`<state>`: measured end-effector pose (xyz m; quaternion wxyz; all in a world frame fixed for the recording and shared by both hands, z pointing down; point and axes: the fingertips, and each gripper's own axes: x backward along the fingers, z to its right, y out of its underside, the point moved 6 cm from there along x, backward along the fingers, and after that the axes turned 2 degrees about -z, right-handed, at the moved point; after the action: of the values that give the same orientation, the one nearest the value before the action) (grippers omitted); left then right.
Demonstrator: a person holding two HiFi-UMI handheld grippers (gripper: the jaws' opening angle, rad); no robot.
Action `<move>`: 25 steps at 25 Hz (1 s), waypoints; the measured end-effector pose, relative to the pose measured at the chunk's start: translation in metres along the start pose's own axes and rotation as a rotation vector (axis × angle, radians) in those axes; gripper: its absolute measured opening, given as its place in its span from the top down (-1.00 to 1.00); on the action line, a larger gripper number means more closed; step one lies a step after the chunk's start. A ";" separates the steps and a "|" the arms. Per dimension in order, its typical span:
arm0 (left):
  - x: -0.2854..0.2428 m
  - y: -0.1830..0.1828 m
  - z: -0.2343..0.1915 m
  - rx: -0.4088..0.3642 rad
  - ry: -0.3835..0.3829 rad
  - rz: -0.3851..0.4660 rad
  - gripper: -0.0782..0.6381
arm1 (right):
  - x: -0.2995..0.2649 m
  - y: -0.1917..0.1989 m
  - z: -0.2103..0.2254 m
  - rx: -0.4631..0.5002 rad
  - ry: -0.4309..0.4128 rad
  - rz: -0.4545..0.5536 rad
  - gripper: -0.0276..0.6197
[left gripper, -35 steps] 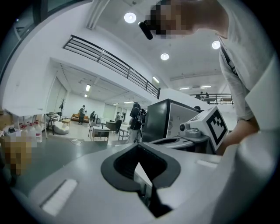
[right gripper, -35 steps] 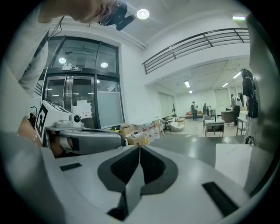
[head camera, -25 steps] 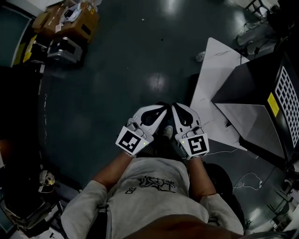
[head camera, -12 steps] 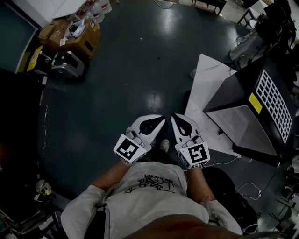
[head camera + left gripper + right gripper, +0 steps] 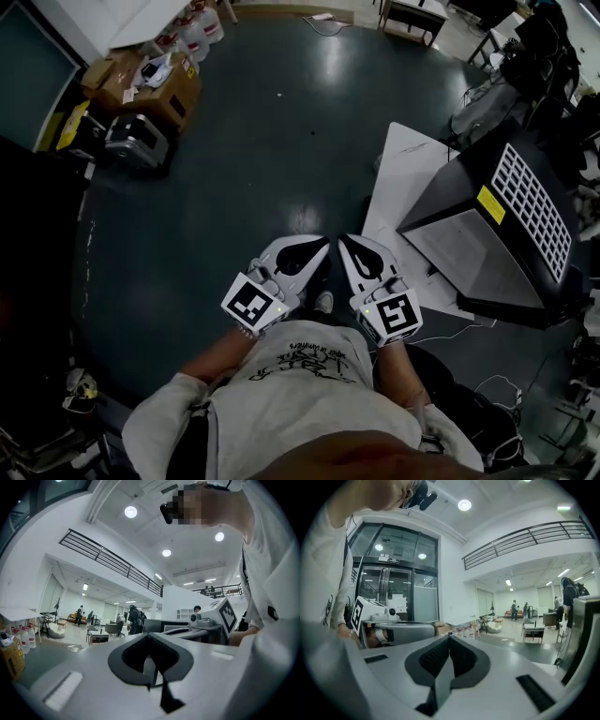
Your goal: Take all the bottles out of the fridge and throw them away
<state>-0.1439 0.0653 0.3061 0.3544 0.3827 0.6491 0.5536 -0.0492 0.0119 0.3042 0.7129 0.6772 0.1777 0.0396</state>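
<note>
You are carrying no bottle. The left gripper (image 5: 319,248) and the right gripper (image 5: 347,246) are both clenched tight on nothing, their tips nearly touching in front of your chest. No fridge bottle is showing in any view. The only bottle-like things are the white jugs (image 5: 192,37) standing by the cardboard boxes (image 5: 155,84), well away across the floor (image 5: 262,159). I cannot tell whether the black cabinet (image 5: 469,244) on your right is the fridge.

Over the last second the grippers are keeping their side-by-side pose while your view is lifting, taking in more of the far floor and the cabinet's gridded face. That suits either setting out for a bottle or coming away with the bottles gone.

The floor ahead is lying open. The white board (image 5: 403,178) under the cabinet is sitting close on the right gripper's side, and dark clutter is lining your left.
</note>
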 end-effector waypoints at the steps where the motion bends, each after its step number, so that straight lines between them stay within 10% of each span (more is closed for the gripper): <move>1: 0.001 -0.003 0.001 -0.008 0.002 0.009 0.76 | 0.002 -0.003 -0.001 0.006 -0.002 0.000 0.88; 25: -0.013 -0.059 0.033 -0.046 0.131 0.069 0.76 | 0.044 -0.066 0.003 0.041 -0.001 0.049 0.88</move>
<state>-0.1149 0.0625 0.2434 0.3009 0.3594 0.6444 0.6042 -0.0196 0.0169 0.2307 0.6977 0.6960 0.1614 0.0529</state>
